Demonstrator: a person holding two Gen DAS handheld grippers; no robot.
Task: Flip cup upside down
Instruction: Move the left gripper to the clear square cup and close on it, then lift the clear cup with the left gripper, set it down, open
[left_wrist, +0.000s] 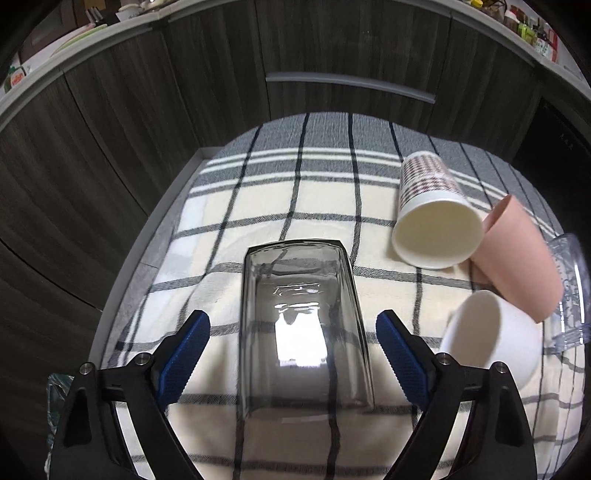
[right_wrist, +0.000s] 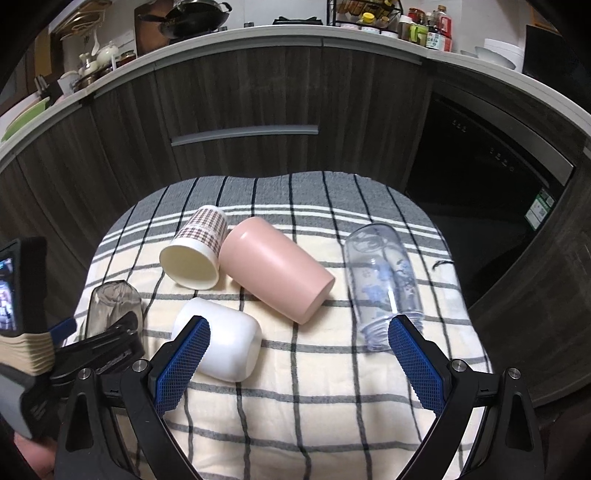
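A clear glass cup (left_wrist: 301, 325) stands upside down on the checked cloth (left_wrist: 295, 199), between the blue pads of my open left gripper (left_wrist: 293, 354); neither pad touches it. It also shows in the right wrist view (right_wrist: 110, 306) at the left, with the left gripper beside it. My right gripper (right_wrist: 299, 354) is open and empty above the cloth (right_wrist: 314, 406). A white cup (right_wrist: 221, 341) lies on its side by its left pad. A pink cup (right_wrist: 273, 267), a plaid paper cup (right_wrist: 195, 251) and a clear printed bottle (right_wrist: 384, 284) also lie on their sides.
Dark wood cabinets with a grey handle (right_wrist: 243, 133) stand beyond the table. A black appliance (right_wrist: 480, 184) is at the right. In the left wrist view the plaid paper cup (left_wrist: 430, 206), pink cup (left_wrist: 517, 258) and white cup (left_wrist: 487, 332) crowd the right side.
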